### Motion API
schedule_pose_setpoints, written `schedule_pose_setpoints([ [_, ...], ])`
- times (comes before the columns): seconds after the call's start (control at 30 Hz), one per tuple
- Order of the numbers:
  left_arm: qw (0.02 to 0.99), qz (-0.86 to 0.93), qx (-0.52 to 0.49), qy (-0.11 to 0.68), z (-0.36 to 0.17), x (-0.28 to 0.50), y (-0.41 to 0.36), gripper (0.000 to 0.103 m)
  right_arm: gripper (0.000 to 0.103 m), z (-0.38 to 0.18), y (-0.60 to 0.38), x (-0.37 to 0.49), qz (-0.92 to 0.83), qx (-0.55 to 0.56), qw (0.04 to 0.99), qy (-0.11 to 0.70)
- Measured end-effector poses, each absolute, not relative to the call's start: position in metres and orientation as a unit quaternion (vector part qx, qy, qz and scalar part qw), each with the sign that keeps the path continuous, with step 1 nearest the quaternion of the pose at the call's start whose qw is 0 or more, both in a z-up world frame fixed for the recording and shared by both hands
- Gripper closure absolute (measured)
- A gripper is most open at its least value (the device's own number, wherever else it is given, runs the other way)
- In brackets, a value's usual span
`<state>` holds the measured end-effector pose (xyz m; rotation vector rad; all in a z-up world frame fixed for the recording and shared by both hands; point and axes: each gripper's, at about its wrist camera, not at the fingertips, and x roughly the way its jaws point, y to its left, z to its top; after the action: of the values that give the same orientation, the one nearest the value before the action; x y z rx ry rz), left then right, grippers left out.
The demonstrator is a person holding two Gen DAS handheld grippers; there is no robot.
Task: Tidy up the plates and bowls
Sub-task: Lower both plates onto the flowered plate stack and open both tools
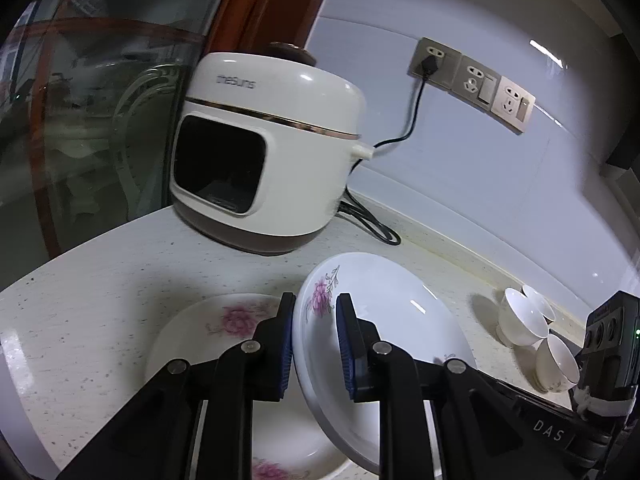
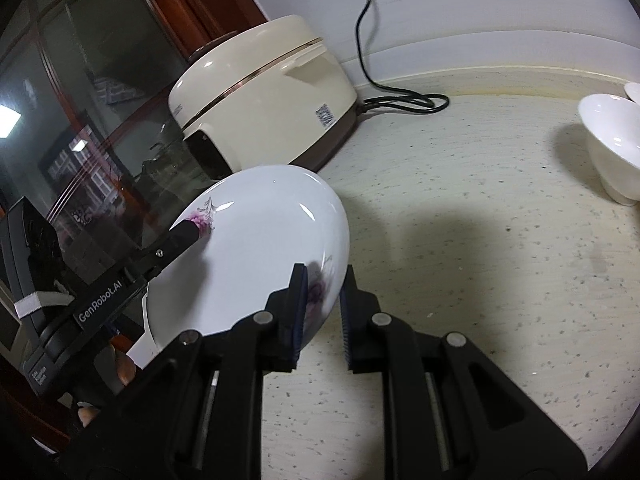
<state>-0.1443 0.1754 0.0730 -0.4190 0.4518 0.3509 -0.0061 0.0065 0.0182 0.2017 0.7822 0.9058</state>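
Note:
A white plate with pink flowers (image 1: 384,320) is held tilted above the counter by both grippers. My left gripper (image 1: 316,336) is shut on its left rim. My right gripper (image 2: 323,312) is shut on the opposite rim of the same plate (image 2: 260,260); the left gripper's finger (image 2: 180,240) shows on the far rim there. A second flowered plate (image 1: 212,328) lies flat on the counter below, partly hidden by my left gripper. Three small white bowls (image 1: 524,320) stand at the right, also in the right wrist view (image 2: 616,144).
A cream rice cooker (image 1: 264,152) stands at the back of the speckled counter (image 1: 100,300), its black cord (image 1: 412,120) plugged into a wall socket (image 1: 432,60). A glass cabinet door with a wooden frame (image 1: 100,100) is on the left.

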Motion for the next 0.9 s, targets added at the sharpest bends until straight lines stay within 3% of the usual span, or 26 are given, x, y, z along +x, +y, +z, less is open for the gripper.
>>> schedule_pose_setpoints([
  [0.9,0.923,0.199,-0.234,0.234,0.046,-0.174,0.223,0.083,0.084,0.014,0.066,-0.038,0.447,0.019,0.827,0.342],
])
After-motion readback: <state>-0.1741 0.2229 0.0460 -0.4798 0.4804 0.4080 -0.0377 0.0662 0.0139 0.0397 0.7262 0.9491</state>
